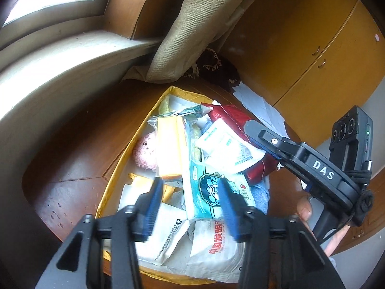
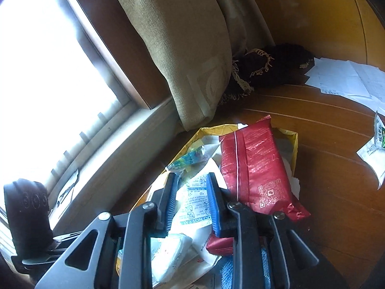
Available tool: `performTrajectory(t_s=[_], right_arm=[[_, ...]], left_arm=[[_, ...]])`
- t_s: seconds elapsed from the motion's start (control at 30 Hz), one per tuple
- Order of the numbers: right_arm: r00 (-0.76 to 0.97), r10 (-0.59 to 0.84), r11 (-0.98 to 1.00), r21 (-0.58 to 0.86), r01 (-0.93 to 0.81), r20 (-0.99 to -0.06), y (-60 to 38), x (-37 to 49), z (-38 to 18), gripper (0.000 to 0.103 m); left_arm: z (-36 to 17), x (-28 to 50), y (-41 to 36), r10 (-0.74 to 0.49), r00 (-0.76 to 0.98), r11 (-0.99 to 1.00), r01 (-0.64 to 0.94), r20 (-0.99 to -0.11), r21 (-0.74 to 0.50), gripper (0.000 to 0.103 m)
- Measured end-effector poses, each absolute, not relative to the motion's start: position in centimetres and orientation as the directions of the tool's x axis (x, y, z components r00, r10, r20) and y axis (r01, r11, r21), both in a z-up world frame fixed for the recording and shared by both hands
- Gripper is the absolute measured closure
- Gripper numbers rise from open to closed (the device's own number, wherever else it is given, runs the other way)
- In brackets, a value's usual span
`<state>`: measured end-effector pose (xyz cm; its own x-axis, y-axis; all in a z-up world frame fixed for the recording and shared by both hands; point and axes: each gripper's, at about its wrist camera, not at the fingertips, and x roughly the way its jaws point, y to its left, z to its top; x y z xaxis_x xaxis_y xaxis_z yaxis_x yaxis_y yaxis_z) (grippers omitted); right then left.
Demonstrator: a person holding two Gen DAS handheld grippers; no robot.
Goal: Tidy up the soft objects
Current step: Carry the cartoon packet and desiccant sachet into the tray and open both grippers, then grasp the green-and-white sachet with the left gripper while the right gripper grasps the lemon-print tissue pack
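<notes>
A yellow box (image 1: 113, 183) on the brown table holds several soft packs. My left gripper (image 1: 190, 193) hangs open over a teal-and-white tissue packet (image 1: 204, 180), its blue pads apart from it. Around it lie a pink fluffy toy (image 1: 144, 154), a yellow packet (image 1: 169, 149), white pouches (image 1: 216, 243) and a red pack (image 2: 255, 168). My right gripper (image 2: 191, 192) is open, with a white printed sachet (image 2: 192, 200) lying between its fingers; no pad visibly presses it. From the left wrist view it reaches in from the right, over the white sachet (image 1: 223, 144).
A beige cushion (image 2: 180, 48) leans at the window corner with a dark fringed cloth (image 2: 269, 65) beside it. Loose papers (image 2: 346, 79) and a small green-white packet (image 2: 380, 134) lie on the table (image 2: 332, 168) to the right. Yellow cabinet doors (image 1: 312, 48) stand behind.
</notes>
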<state>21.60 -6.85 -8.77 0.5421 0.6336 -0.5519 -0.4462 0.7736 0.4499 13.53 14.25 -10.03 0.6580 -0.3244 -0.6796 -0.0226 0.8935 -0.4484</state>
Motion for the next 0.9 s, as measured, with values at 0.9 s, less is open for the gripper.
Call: performTrajectory(t_s=[0.9], right_arm=[[0.663, 0.448, 0.821, 0.57, -0.037, -0.6, -26.4, 26.1, -13.3, 0.044]], left_arm=[[-5.7, 15.0, -2.2, -0.379, 0.706, 0.918, 0.206, -0.599, -0.337, 0.027]])
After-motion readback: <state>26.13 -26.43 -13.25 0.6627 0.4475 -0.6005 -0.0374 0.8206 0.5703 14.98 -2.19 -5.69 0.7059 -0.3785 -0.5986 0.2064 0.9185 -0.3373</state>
